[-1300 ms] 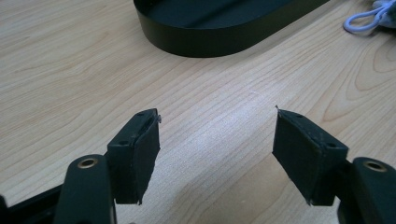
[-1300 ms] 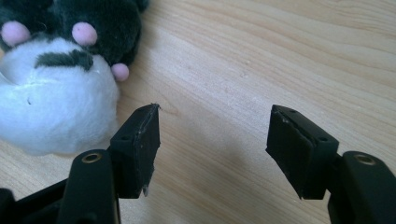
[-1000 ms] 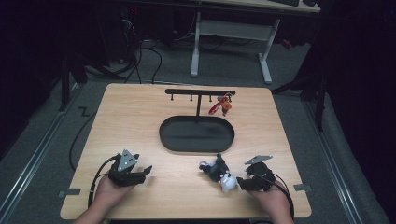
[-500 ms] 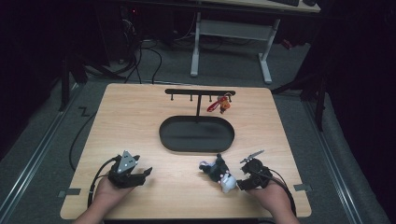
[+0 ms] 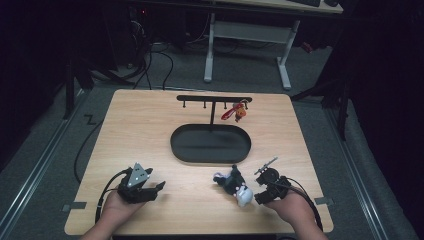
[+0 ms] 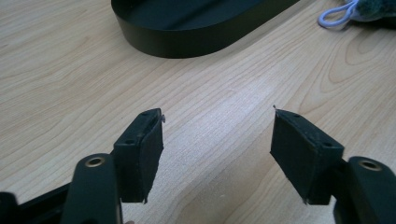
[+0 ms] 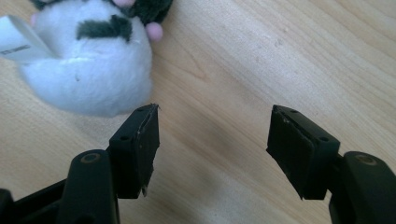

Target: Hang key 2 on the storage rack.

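Observation:
A small black-and-white plush toy (image 5: 235, 186) with pink bits lies on the wooden table (image 5: 150, 130) in front of a black oval tray (image 5: 210, 145). My right gripper (image 5: 254, 194) lies just right of the plush, jaws pointing at it. In the right gripper view the gripper (image 7: 212, 116) is open over bare wood, with the plush (image 7: 88, 70) just beyond its left fingertip. My left gripper (image 5: 159, 188) rests at the front left, open (image 6: 217, 121) with nothing between its jaws, facing the tray (image 6: 187, 42). The plush's white loop (image 6: 336, 16) shows at the top right of that view.
Behind the tray stands a black rack (image 5: 214, 99) with several hooks. A red and orange trinket (image 5: 237, 112) hangs from its right end. Beyond the table, a white desk frame (image 5: 247, 45) and cables lie on the dark floor.
The right gripper has rolled, so its top plate now stands edge-on, and it has shifted a little. The left gripper and the plush stay put.

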{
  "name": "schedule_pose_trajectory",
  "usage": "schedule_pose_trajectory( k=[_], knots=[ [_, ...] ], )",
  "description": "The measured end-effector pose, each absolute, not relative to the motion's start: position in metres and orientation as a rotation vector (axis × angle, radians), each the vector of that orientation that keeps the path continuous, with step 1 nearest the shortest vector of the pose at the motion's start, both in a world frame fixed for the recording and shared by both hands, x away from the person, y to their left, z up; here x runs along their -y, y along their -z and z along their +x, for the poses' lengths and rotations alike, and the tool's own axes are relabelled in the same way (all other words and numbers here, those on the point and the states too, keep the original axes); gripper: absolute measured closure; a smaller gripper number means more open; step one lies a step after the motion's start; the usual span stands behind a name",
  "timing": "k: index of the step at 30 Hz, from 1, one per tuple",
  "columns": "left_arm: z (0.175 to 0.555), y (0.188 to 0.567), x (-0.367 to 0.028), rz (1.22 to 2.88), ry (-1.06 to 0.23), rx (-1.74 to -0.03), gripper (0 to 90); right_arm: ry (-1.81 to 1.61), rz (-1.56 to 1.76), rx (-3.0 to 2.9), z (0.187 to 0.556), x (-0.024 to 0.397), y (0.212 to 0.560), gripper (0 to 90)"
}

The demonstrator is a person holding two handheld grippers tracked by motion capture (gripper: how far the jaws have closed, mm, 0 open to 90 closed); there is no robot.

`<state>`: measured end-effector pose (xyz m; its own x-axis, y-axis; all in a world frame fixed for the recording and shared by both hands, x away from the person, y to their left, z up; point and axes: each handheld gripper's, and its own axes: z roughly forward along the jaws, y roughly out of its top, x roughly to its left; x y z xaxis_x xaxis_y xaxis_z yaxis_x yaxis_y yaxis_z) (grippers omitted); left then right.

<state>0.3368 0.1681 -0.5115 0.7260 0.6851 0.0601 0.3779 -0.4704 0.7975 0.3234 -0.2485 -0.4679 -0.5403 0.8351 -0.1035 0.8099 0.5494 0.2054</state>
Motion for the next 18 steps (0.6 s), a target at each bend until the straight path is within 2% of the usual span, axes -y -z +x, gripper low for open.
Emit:
schedule_pose_trajectory(
  k=[18],
  knots=[
    [0.337, 0.511, -0.165, 2.133, -0.483, -0.77, 36.4, -0.242, 1.373, -2.702, 0.321, 0.209, 0.438, 25.0]
  ],
)
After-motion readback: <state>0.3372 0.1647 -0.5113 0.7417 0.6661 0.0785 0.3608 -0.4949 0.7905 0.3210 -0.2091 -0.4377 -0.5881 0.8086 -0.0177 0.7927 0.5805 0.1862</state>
